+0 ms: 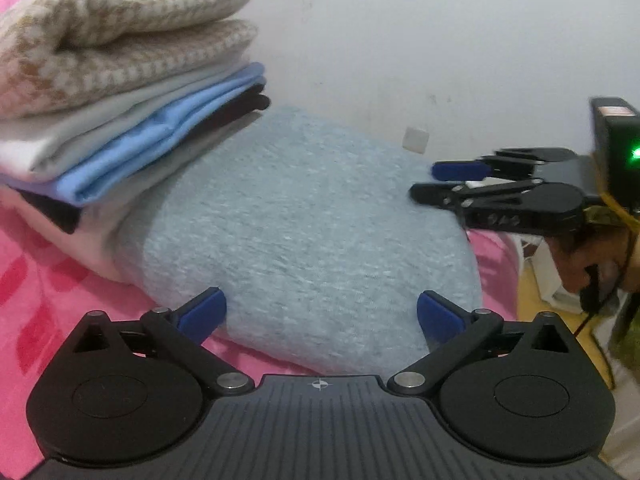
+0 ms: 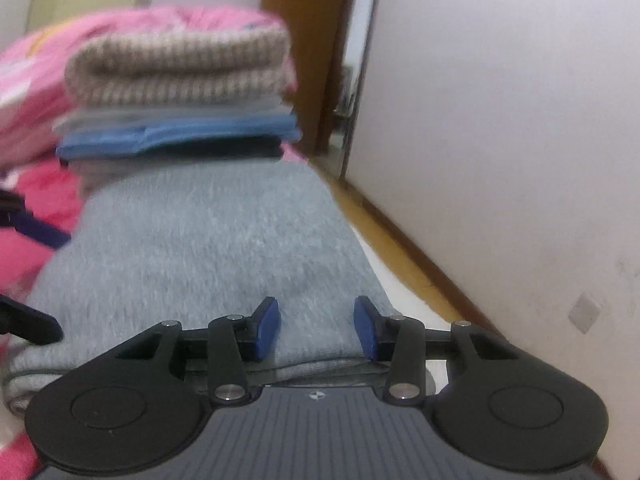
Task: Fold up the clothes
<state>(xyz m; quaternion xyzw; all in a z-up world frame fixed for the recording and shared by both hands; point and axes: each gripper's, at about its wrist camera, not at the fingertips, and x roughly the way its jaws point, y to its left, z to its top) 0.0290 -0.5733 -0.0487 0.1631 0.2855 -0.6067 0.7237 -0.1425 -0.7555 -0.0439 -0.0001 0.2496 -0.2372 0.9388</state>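
The folded grey sweater lies on the pink bedspread, its far end tucked under the pile of folded clothes. The left gripper is spread wide around the sweater's near edge, not pinching it; the right gripper is partly open over the sweater, gripping nothing. To finish well, both should probably pinch the sweater's near edge evenly and keep clear of the pile.

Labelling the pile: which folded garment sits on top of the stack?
The beige-and-white knit. It lies uppermost, above the white, light blue and dark layers; the grey garment lies in front, unstacked.

A home bedroom: pink bedding piled with folded clothes, white walls, wooden door frame.
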